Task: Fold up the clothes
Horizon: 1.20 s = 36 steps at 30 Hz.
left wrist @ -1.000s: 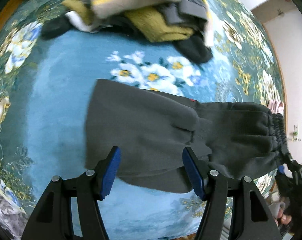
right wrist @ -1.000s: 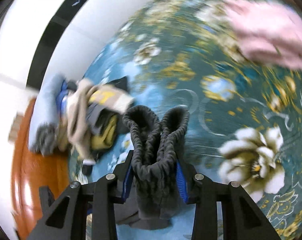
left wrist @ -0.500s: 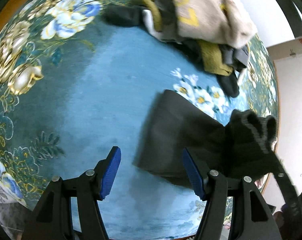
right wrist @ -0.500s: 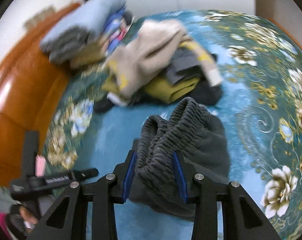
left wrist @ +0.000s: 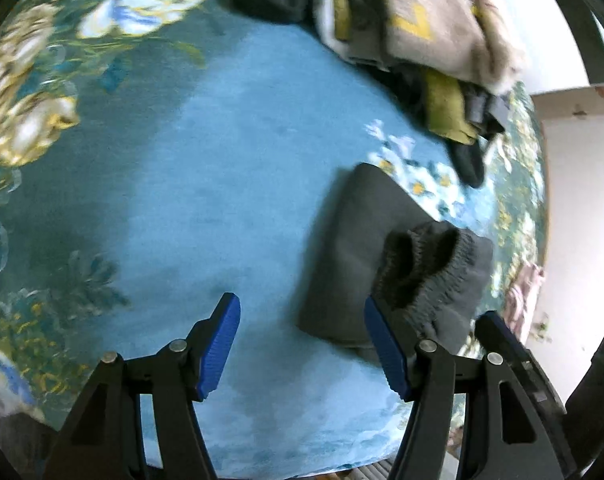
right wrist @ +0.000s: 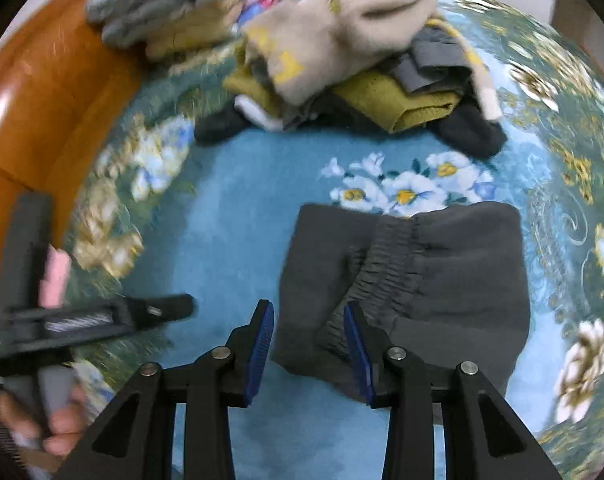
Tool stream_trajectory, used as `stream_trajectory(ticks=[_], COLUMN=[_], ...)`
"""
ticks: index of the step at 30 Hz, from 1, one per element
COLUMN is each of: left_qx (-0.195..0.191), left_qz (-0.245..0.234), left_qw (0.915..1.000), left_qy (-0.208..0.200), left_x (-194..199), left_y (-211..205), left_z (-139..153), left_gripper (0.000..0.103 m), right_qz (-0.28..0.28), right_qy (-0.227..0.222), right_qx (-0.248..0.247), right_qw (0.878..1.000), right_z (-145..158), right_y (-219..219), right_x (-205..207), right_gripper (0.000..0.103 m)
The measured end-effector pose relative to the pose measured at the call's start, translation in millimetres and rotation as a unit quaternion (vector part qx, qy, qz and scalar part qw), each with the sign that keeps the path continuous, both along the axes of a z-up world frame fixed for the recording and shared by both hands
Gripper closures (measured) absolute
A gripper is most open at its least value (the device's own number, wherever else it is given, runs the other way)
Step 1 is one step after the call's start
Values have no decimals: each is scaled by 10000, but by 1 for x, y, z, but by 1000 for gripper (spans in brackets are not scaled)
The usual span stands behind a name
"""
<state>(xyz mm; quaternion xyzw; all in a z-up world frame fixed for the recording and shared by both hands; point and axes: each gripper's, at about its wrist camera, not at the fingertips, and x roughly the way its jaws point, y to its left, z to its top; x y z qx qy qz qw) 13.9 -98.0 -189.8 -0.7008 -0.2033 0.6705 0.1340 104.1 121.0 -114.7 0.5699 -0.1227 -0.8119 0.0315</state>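
Dark grey sweatpants [right wrist: 442, 280] lie folded in a block on the blue floral cloth, their elastic waistband [right wrist: 386, 268] on top. My right gripper [right wrist: 308, 344] is open just above the near left edge of the pants, holding nothing. In the left wrist view the pants [left wrist: 362, 256] lie to the right, waistband bunched up. My left gripper [left wrist: 302, 344] is open and empty over bare cloth to the left of the pants. It shows in the right wrist view [right wrist: 101, 316] at the left.
A heap of unfolded clothes [right wrist: 342, 64], beige, mustard and dark, lies beyond the pants. Folded clothes [right wrist: 153, 4] are stacked at the far left by the wooden edge [right wrist: 41, 100]. A pink garment [left wrist: 522, 292] lies at the right near the white wall [left wrist: 582, 200].
My right gripper carried the waistband over onto the pants, folding them, then opened and let go. My left gripper moved left off the pants and stayed open.
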Motion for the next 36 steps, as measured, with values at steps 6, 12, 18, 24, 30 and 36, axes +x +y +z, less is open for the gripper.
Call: stream_trajectory(ticks=[6, 12, 18, 24, 30, 36], left_qx=[964, 968, 1263, 1531, 1713, 1679], left_qz=[-764, -1012, -467, -648, -325, -43], left_qw=[9922, 9885, 9893, 9854, 9833, 9836], left_qy=[-188, -579, -567, -356, -532, -659], left_x=[0, 7, 8, 18, 15, 23], left_y=[57, 99, 98, 98, 101, 97], left_z=[-20, -57, -60, -36, -55, -77], left_gripper=[22, 19, 18, 18, 19, 18], right_qz=[-837, -1217, -1359, -1252, -1066, -956], right_qy=[-113, -485, -720, -745, -854, -950], right_qx=[37, 83, -22, -61, -124, -124], right_qw=[9964, 9913, 9881, 9893, 9906, 9908], right_z=[9, -8, -23, -26, -35, -44], right_y=[68, 101, 113, 119, 115, 116], right_x=[6, 33, 49, 47, 46, 49], right_gripper=[63, 63, 63, 63, 63, 63])
